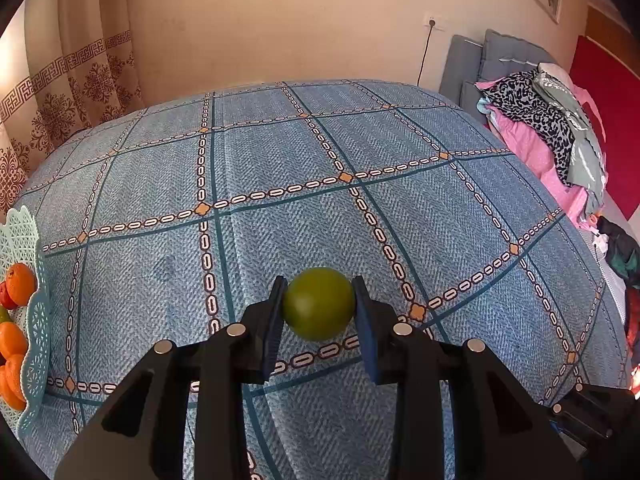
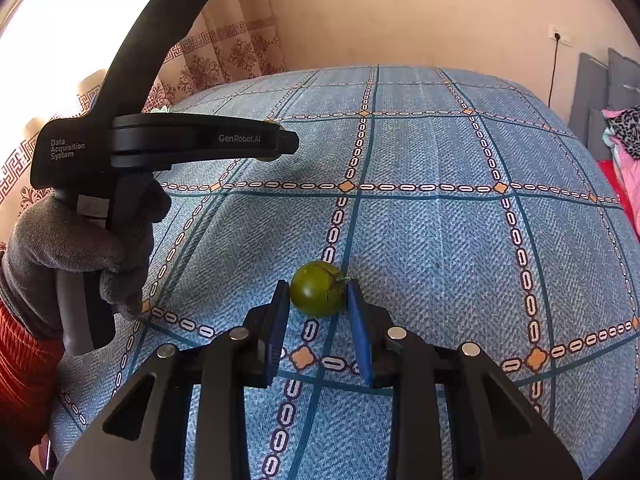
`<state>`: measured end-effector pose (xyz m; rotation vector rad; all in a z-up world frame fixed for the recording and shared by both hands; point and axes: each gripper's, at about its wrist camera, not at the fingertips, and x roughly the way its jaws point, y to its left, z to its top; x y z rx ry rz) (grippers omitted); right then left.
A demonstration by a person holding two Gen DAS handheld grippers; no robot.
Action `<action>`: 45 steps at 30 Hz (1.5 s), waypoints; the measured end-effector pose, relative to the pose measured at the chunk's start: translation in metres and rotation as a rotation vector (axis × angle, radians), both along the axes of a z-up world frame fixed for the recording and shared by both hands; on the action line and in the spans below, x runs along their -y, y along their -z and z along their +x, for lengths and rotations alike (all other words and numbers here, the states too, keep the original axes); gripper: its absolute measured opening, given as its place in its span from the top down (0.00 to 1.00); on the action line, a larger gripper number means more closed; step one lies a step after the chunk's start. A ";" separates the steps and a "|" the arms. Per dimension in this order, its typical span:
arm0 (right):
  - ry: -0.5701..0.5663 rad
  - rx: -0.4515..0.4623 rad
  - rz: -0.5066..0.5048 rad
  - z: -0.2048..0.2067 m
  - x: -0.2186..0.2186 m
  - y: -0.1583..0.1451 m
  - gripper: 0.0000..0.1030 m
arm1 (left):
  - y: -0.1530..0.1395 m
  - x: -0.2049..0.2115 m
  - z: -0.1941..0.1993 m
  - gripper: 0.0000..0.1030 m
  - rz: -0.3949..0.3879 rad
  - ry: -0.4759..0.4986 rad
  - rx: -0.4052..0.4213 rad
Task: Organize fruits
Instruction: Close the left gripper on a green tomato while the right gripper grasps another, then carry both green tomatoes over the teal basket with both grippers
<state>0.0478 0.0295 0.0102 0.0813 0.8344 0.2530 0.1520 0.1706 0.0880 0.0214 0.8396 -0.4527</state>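
Green fruit [image 1: 318,304] between left tool [image 1: 319,307] pads

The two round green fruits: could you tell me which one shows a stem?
The round green fruit between the right gripper's jaws shows a stem; the left gripper's smooth green fruit shows none.

My tongs [image 1: 319,306] are black with blue pads [image 1: 273,328] and silver pins — grey glove [image 2: 80,248], orange sleeve [image 2: 20,364].

Bare blue tablecloth [image 1: 280,152] ahead, lattice basket [image 1: 36,320] (oranges inside) blocking far left, clothes pile [image 1: 548,132] right
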 end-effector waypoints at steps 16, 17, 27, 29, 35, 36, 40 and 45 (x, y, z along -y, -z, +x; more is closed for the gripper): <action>-0.011 0.062 0.023 -0.019 -0.002 -0.027 0.72 | -0.042 -0.045 -0.043 0.67 0.019 -0.076 0.143; -0.012 0.069 0.025 -0.020 -0.003 -0.030 0.72 | -0.045 -0.050 -0.046 0.67 0.020 -0.086 0.157; -0.025 0.162 0.077 -0.014 -0.017 -0.068 0.72 | -0.063 -0.105 -0.067 0.67 0.014 -0.209 0.225; -0.034 0.177 0.081 -0.011 -0.023 -0.076 0.72 | -0.066 -0.115 -0.069 0.67 0.025 -0.236 0.238; -0.074 0.222 0.079 -0.006 -0.045 -0.097 0.72 | -0.069 -0.147 -0.075 0.67 0.034 -0.309 0.261; -0.081 0.228 0.079 -0.005 -0.049 -0.100 0.72 | -0.069 -0.152 -0.076 0.67 0.034 -0.320 0.263; -0.111 0.250 0.082 0.001 -0.067 -0.111 0.72 | -0.067 -0.171 -0.078 0.67 0.031 -0.364 0.267; -0.151 0.267 0.086 0.010 -0.092 -0.122 0.72 | -0.066 -0.193 -0.077 0.67 0.030 -0.417 0.271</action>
